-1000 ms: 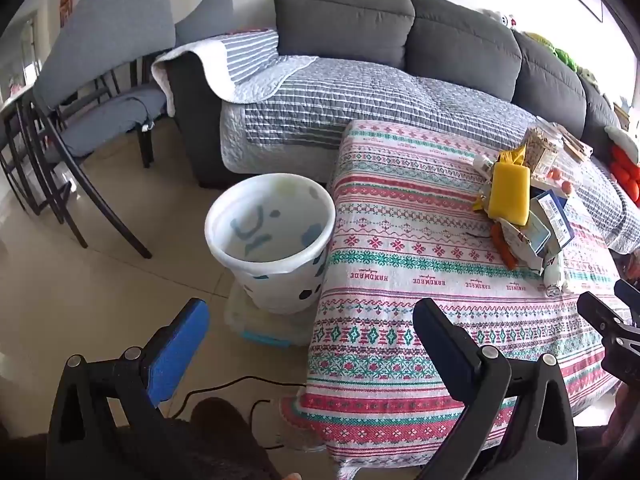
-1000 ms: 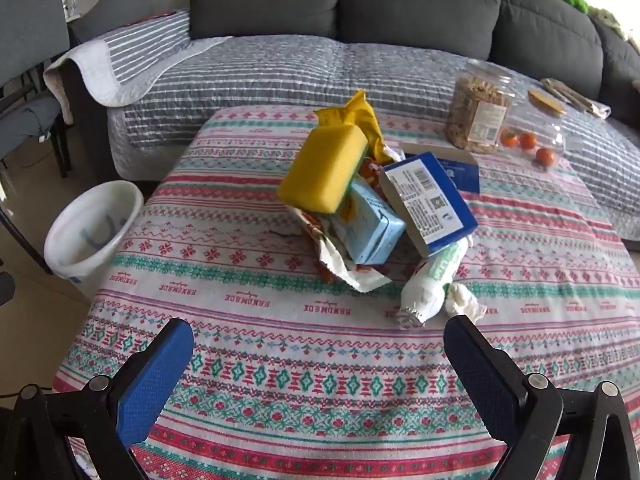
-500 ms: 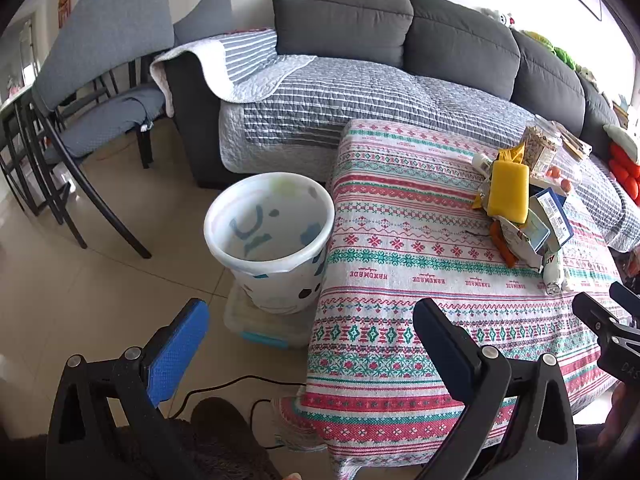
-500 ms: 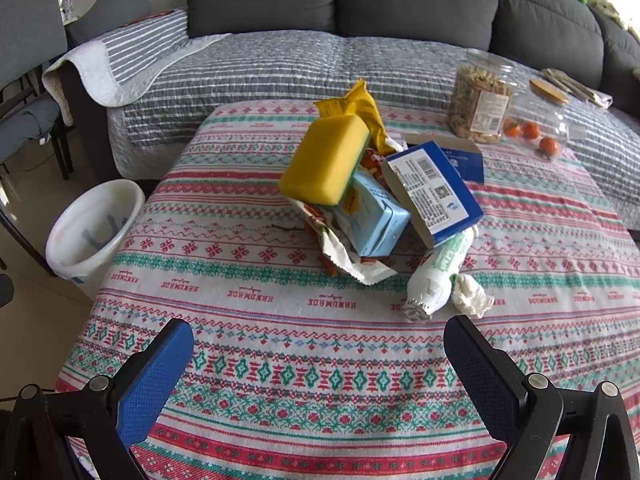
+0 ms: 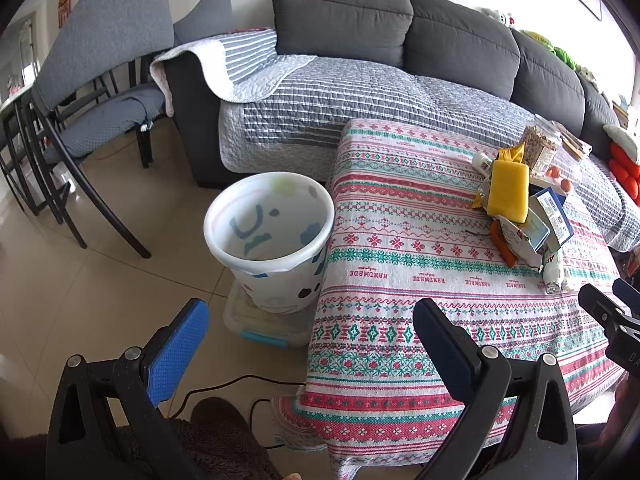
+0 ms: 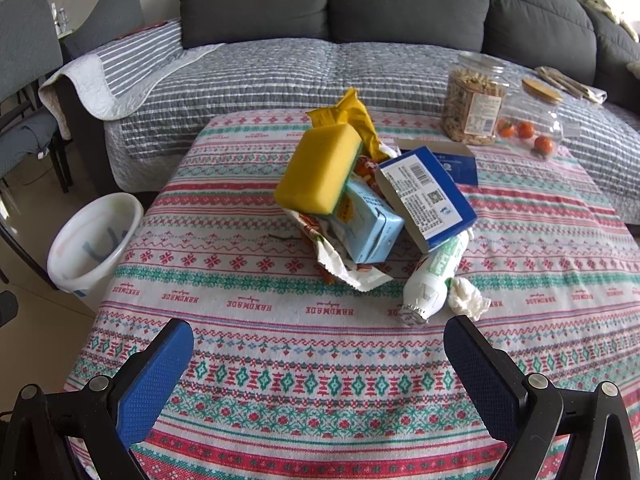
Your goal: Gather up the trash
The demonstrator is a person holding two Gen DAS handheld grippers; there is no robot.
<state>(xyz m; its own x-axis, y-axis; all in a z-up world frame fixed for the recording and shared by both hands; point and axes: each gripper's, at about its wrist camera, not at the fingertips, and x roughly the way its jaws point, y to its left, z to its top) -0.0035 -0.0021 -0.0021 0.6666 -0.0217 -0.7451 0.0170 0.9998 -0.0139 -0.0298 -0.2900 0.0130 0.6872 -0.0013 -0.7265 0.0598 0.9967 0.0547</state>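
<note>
Right hand-held gripper (image 6: 318,364) gapes empty (left hand-held gripper (image 5: 310,348) too) above the bench (image 6: 248,320); yellow sponge (image 6: 318,174) looks light, squashy: pinch across its narrow sides

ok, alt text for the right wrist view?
Open right gripper hovers over a patterned tablecloth, facing a trash pile: yellow sponge, light blue carton, blue box. White bin stands on the floor, left.

Ahead of our right fingers (image 6: 476,364) bare desk (image 6: 280,344) lies free up to the trash heap (image 6: 372,204); the bottle (image 6: 432,284) and tissue (image 6: 466,300) block nearest.
</note>
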